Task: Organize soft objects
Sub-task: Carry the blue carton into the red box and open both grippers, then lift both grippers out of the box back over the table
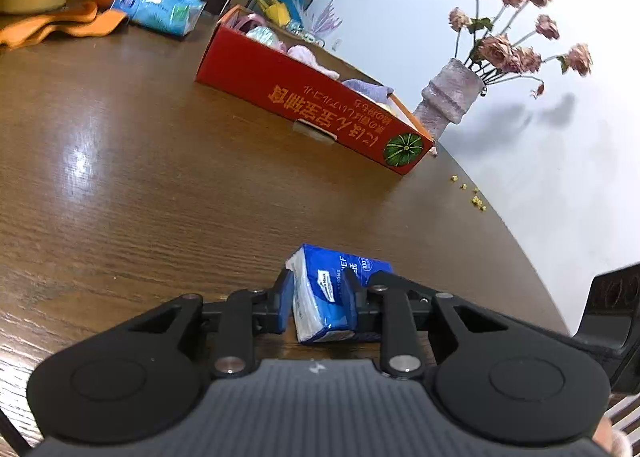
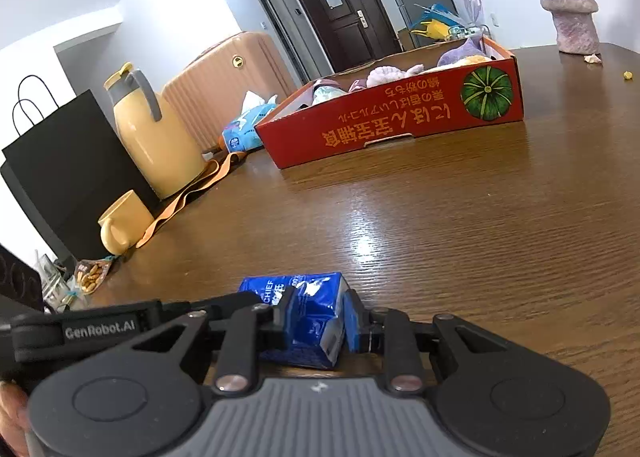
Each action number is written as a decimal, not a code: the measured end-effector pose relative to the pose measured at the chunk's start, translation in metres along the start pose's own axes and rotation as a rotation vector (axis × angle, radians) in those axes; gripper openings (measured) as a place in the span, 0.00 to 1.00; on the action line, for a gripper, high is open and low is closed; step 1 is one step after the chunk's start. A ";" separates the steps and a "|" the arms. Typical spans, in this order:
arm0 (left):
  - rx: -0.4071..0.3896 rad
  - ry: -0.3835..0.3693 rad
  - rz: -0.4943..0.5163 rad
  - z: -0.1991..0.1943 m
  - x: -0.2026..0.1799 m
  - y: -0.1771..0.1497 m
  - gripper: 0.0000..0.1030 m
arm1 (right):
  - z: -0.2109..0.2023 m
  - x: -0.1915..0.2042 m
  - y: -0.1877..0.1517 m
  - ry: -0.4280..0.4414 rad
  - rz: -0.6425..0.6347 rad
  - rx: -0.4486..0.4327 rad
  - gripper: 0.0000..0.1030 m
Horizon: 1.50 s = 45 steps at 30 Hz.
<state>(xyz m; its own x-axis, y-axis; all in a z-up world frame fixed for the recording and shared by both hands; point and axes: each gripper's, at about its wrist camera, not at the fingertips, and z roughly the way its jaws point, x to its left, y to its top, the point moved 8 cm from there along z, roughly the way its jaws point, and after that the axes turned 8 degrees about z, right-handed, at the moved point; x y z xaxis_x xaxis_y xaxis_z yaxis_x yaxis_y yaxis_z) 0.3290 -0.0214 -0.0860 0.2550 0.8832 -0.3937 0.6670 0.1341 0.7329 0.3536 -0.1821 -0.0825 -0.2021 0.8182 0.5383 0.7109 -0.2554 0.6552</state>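
Note:
A small blue tissue pack (image 1: 326, 297) sits low over the wooden table (image 1: 160, 177). My left gripper (image 1: 322, 307) is shut on it, one finger on each side. In the right wrist view the same blue pack (image 2: 310, 321) sits between the fingers of my right gripper (image 2: 316, 323), which is shut on it from the other end. The left gripper's black body shows at the left there. A red cardboard box (image 1: 304, 97) holding several soft items lies further back; it also shows in the right wrist view (image 2: 392, 113).
A vase of dried roses (image 1: 452, 97) stands by the box's corner. A blue tissue bag (image 1: 160, 5), orange cloth (image 1: 60, 29), yellow jug (image 2: 156, 129), yellow mug (image 2: 120, 225) and black paper bag (image 2: 68, 161) line the table's far side. Crumbs (image 1: 472, 195) lie near the edge.

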 end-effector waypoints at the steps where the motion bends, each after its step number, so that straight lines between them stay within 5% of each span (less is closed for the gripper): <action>1: 0.001 0.004 0.006 0.000 -0.002 0.000 0.24 | -0.001 0.001 0.000 -0.001 0.002 -0.002 0.22; 8: -0.051 -0.041 0.021 -0.003 -0.020 0.030 0.22 | -0.020 0.005 0.025 0.002 -0.010 -0.081 0.22; 16: -0.096 -0.121 0.097 0.073 -0.060 0.172 0.22 | -0.011 -0.008 0.182 -0.038 -0.084 -0.269 0.22; 22: -0.025 -0.091 0.045 0.171 -0.037 0.223 0.22 | 0.070 -0.051 0.260 -0.116 -0.026 -0.173 0.22; 30: 0.092 0.004 0.120 0.229 -0.019 0.205 0.22 | 0.127 -0.083 0.246 -0.266 -0.051 -0.046 0.23; 38: 0.012 0.096 0.227 0.172 -0.013 0.231 0.27 | 0.088 -0.064 0.267 -0.284 -0.103 -0.120 0.30; 43: -0.094 0.218 0.315 0.104 -0.013 0.258 0.44 | 0.042 -0.028 0.286 -0.289 -0.200 -0.181 0.55; 45: -0.137 0.256 0.334 0.079 -0.013 0.262 0.65 | 0.024 -0.015 0.289 -0.297 -0.244 -0.200 0.65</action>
<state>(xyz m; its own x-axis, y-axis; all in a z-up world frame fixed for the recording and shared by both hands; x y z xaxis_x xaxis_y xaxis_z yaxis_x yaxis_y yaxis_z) 0.5556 -0.0327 0.0674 0.2481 0.9686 0.0146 0.4743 -0.1346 0.8700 0.5780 -0.2557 0.0866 -0.1243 0.9723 0.1980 0.5159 -0.1071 0.8499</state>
